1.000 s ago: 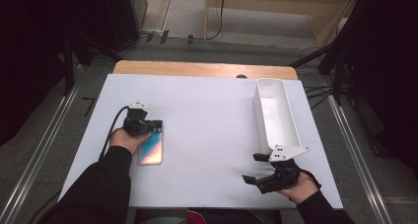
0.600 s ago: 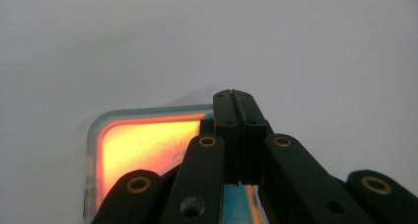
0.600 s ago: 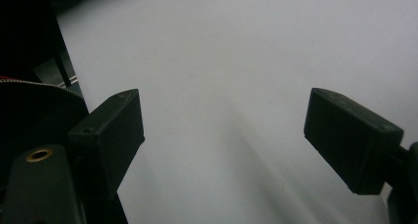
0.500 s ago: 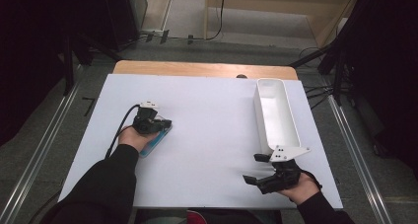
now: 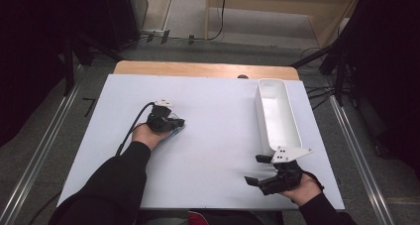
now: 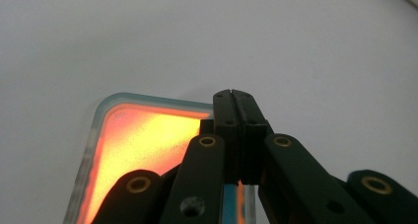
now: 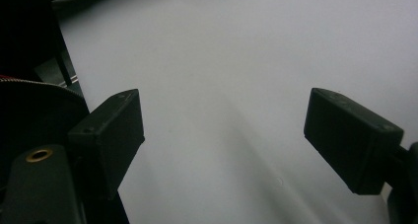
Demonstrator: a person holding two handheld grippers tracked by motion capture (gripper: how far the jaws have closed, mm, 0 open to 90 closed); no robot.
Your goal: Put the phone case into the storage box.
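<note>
Two grippers on the white table [image 5: 218,185]. Far left: left gripper [image 5: 174,122] sits over a flat phone-like slab [image 5: 174,132] with a clear rim, lying flat on the table left of centre. In the left gripper view the slab [image 6: 143,140] glows orange; the jaws are pressed together, tips resting on or just above its edge. Cannot tell whether they pinch the rim; it looks more like a closed-tip push.

Centre: bare table.

Right: long white tray [image 5: 275,115] lies lengthwise near the right edge. Just below its near end, right gripper [image 5: 257,171] rests with jaws spread, nothing between them.

Risks: closed tips may skid off the smooth slab; pushing off-centre could spin it; a shallow grip on the thin rim could let it drop.
</note>
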